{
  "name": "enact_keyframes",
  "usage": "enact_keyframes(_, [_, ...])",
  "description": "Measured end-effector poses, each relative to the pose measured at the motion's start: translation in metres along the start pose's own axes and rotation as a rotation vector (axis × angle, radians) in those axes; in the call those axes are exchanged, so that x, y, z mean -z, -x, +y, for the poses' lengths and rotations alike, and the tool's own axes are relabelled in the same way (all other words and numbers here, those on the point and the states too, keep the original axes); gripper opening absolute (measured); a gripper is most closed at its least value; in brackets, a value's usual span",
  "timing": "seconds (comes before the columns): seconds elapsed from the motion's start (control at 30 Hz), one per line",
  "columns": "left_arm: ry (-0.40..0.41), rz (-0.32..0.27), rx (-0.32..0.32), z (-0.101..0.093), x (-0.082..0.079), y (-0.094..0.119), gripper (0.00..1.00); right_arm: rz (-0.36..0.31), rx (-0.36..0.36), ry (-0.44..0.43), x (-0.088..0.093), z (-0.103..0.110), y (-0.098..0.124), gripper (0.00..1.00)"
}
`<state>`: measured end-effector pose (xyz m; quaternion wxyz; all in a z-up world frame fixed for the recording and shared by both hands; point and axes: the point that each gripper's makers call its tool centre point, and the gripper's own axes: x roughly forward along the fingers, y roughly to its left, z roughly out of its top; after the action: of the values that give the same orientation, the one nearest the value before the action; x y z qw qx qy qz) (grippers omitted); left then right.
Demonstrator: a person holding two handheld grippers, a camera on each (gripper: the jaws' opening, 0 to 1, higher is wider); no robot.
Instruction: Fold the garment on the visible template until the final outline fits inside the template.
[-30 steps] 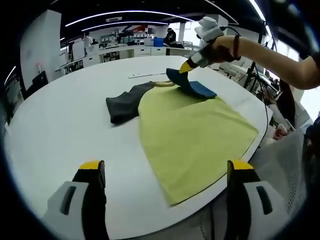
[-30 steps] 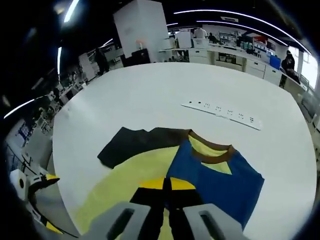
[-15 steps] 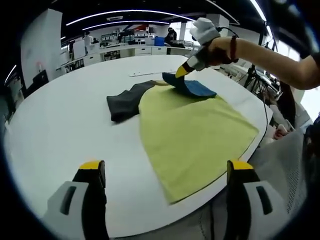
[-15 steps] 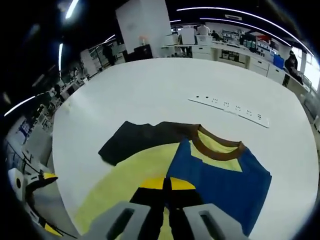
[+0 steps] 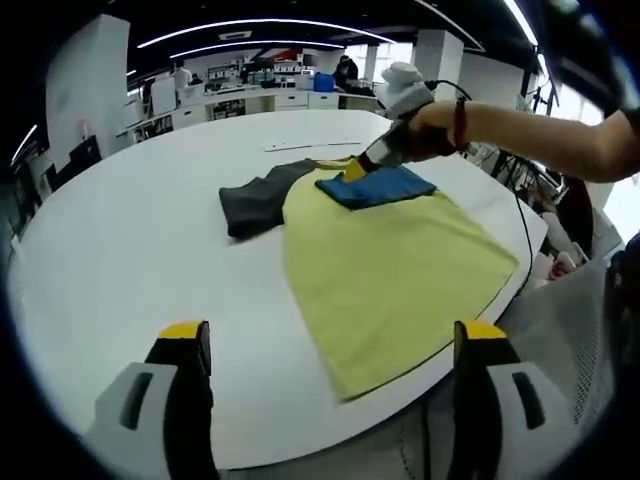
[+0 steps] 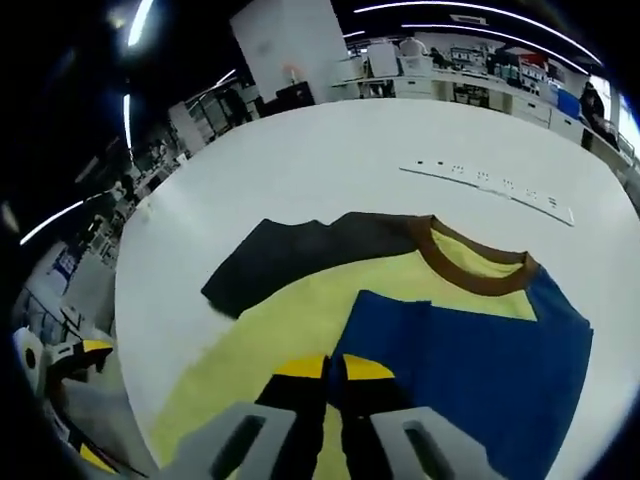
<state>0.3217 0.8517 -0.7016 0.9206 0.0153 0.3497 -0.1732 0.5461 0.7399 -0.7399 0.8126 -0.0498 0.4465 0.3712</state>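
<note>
A T-shirt lies on the round white table (image 5: 120, 250). It has a yellow body (image 5: 390, 270), a dark grey sleeve (image 5: 250, 200) spread to the left and a brown collar (image 6: 470, 265). Its blue sleeve (image 5: 380, 187) is folded flat across the chest. My right gripper (image 5: 352, 171), held in a person's hand, is low over the shirt and shut on the blue sleeve's edge (image 6: 440, 350); its yellow-tipped jaws (image 6: 335, 368) are pressed together there. My left gripper (image 5: 330, 345) hovers near the table's front, open wide with nothing between its fingers.
A white power strip (image 6: 490, 183) lies beyond the collar. The shirt's hem reaches close to the table's near right edge (image 5: 440, 385). The person's arm (image 5: 530, 110) reaches in from the right. Desks and people stand far behind the table.
My right gripper has swung the blue sleeve leftward and down, so it now lies flat on the yellow chest instead of hanging lifted. The left gripper has stayed open and still.
</note>
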Motion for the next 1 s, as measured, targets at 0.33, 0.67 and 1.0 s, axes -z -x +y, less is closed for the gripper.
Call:
enact_keyframes(0.33, [-0.011,0.003,0.001,0.001,-0.001,-0.001,0.98,0.029,0.100,-0.030,0.019,-0.029,0.004,0.18])
enact_keyframes(0.67, [-0.009,0.001,-0.005,0.003,0.001,0.002,0.97,0.056,0.162,-0.042,0.033,-0.038,0.000,0.18])
enact_keyframes(1.0, [-0.001,0.001,-0.011,0.006,0.002,0.002,0.96,0.033,0.200,-0.065,0.036,-0.035,-0.005,0.06])
